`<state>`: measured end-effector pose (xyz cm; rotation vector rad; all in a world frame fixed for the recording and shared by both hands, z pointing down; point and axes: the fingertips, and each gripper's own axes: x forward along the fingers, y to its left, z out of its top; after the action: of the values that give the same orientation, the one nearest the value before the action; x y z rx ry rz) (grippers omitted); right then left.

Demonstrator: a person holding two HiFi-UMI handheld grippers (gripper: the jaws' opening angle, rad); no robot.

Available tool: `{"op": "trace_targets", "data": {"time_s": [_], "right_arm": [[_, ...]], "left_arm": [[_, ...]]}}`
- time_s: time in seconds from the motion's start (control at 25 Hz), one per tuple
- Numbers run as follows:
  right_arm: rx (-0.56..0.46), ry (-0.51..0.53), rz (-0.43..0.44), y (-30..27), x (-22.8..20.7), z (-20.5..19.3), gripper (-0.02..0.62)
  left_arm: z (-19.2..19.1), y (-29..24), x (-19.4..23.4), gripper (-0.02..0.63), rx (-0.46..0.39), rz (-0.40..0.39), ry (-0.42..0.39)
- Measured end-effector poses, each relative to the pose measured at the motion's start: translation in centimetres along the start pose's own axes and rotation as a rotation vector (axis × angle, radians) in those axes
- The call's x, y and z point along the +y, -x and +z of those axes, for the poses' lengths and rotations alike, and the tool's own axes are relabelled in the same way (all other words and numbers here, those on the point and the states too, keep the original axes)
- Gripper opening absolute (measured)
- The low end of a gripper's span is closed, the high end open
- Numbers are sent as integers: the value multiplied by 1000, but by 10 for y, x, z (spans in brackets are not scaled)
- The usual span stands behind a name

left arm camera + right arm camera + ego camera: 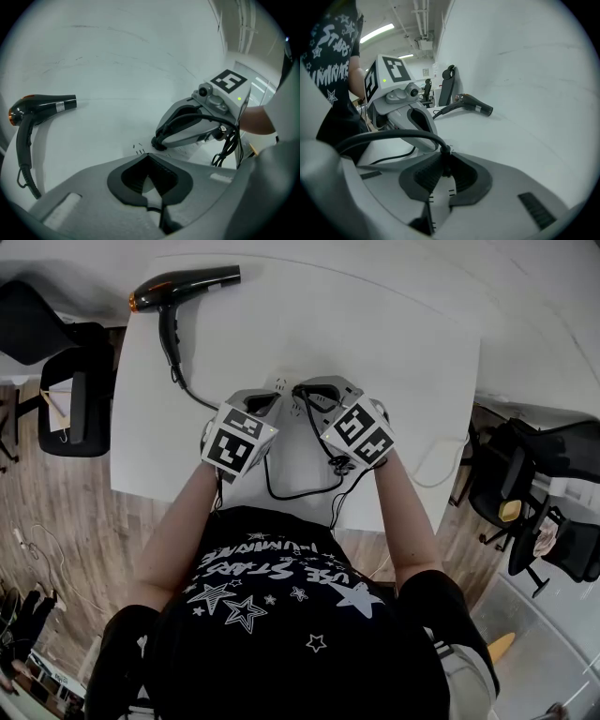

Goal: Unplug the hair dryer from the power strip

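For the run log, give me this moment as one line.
plug: in power strip | right gripper: shut on plug | left gripper: shut, tips at power strip | hair dryer: lying on table

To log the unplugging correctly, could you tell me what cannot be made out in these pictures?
Plug prongs, right gripper view: hidden inside the right tongs, so seated or out is unclear.
Power strip, head view: mostly covered by both tongs.
Left tongs, left gripper view: contact with the strip is hidden beneath their tips.
Hair dryer switch: too small.
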<state>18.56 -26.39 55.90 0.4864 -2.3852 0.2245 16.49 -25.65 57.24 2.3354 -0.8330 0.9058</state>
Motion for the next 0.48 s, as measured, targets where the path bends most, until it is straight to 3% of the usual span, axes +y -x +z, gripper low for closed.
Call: {"op": "trace_targets", "data": {"time_s": [0.12,0.28,0.48], "right_arm": [[-19,-93,37,0,-5,-1,60],[-7,-102,47,0,-4,1,60],[75,145,-19,1,4,4,57]], "left_arm": [[0,0,0,8,3,0,-12],[0,0,-1,8,2,-1,-15],[0,0,0,8,11,9,-29]]}}
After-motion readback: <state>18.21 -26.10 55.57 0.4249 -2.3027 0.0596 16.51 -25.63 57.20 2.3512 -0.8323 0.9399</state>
